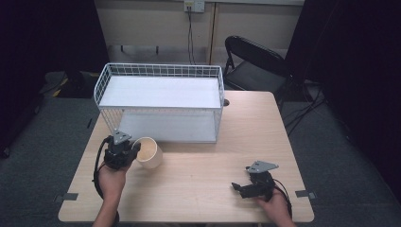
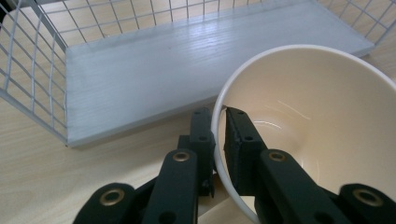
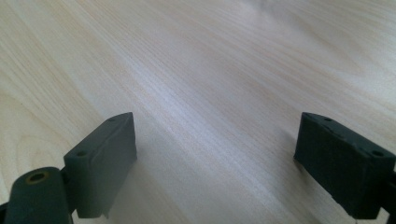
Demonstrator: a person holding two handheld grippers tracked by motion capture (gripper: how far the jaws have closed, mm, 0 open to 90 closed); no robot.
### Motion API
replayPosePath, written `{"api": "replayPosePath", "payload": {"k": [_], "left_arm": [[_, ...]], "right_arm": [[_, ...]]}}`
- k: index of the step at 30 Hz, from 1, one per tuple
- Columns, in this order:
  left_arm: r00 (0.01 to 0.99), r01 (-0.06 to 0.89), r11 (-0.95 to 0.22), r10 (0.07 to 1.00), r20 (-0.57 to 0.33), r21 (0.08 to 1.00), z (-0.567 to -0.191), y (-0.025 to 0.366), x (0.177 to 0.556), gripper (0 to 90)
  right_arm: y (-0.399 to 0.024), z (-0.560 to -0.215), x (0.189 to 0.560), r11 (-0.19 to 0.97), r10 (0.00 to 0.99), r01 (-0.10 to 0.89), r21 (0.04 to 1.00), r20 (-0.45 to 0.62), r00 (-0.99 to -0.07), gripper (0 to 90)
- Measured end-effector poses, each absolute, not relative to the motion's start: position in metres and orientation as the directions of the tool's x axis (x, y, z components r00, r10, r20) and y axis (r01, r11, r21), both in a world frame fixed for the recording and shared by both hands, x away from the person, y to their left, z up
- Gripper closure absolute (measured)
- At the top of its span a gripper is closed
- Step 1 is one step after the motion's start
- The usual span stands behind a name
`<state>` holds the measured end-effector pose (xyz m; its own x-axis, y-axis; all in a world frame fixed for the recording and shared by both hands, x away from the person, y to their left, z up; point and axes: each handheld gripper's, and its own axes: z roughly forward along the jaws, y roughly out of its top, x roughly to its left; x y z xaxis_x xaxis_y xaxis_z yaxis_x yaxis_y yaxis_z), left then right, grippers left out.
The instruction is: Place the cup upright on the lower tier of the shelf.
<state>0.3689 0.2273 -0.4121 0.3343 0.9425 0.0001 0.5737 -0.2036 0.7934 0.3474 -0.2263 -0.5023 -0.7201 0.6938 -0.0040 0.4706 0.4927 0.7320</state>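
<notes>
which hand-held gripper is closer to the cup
Left. The left hand-held gripper is clamped on the cup rim, one jaw inside, one outside. The right hand-held gripper sits open, well off to the cup's right.

White wire two-tier shelf rack (image 1: 161,101) at the far-left part of a light wooden table (image 1: 222,161), with a white board on each tier; lower board lying near the table surface. Black folding chair (image 1: 255,66) behind the table's far right corner. Wall socket (image 1: 194,5) on the pale back wall, a dark cable hanging from it. Grey carpet floor (image 1: 47,137) around. Small tape marks (image 1: 305,194) beside the near corners. Loose cables on the floor, right.
</notes>
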Motion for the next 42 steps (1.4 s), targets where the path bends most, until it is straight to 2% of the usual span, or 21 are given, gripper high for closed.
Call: {"api": "replayPosePath", "payload": {"k": [42], "left_arm": [[0.211, 0.531, -0.12, 0.977, 0.006, 0.839, -0.412, 0.222, 0.404, 82.3]], "right_arm": [[-0.226, -0.502, 0.347, 0.493, 0.694, 0.471, 0.732, -0.004, -0.72, 11.7]]}}
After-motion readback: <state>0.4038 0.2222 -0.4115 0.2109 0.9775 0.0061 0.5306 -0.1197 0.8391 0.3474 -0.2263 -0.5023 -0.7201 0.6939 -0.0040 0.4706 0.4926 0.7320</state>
